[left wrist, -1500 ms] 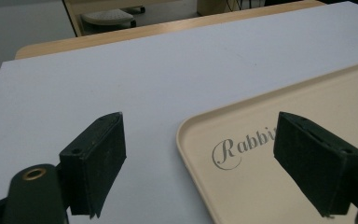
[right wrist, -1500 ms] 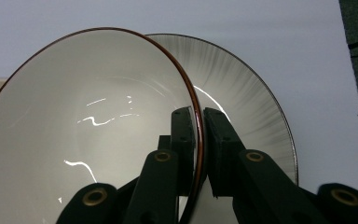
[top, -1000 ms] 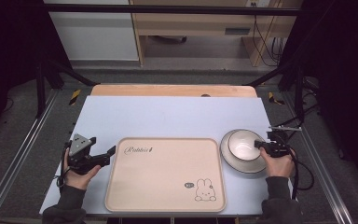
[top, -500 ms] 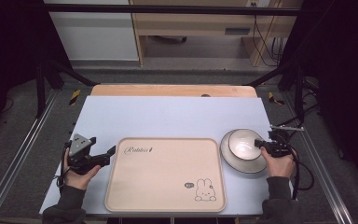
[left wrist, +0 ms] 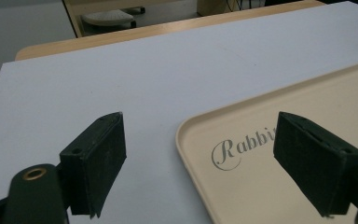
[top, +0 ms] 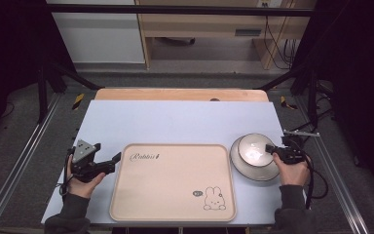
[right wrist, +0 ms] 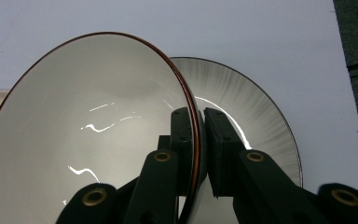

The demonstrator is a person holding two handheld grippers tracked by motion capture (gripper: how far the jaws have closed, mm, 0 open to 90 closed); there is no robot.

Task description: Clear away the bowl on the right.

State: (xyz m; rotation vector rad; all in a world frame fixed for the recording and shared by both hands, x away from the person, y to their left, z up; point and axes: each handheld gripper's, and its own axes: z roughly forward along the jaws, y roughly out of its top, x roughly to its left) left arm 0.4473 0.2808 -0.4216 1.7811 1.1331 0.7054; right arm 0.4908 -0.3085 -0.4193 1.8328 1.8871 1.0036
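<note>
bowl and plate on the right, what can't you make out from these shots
- Bowl, right gripper view: near side cut off by the bottom edge; the outer wall is hidden behind the right claw, shut on its rim.
- Plate, right gripper view: mostly hidden by the bowl, so whether the bowl touches it is unclear.
- Tray, high view: the small mark beside the rabbit is too small to read.
- Tray, left gripper view: its word is cut by a pad of the left claw.

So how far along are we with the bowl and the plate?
Done: the right tongs are clamped on the rim of the bowl, which sits tilted over the plate. In hand: that grip, with the bowl not yet moved off. Left: probably carrying it to the tray, which holds nothing yet. The left tongs stand open at the tray's corner.
</note>
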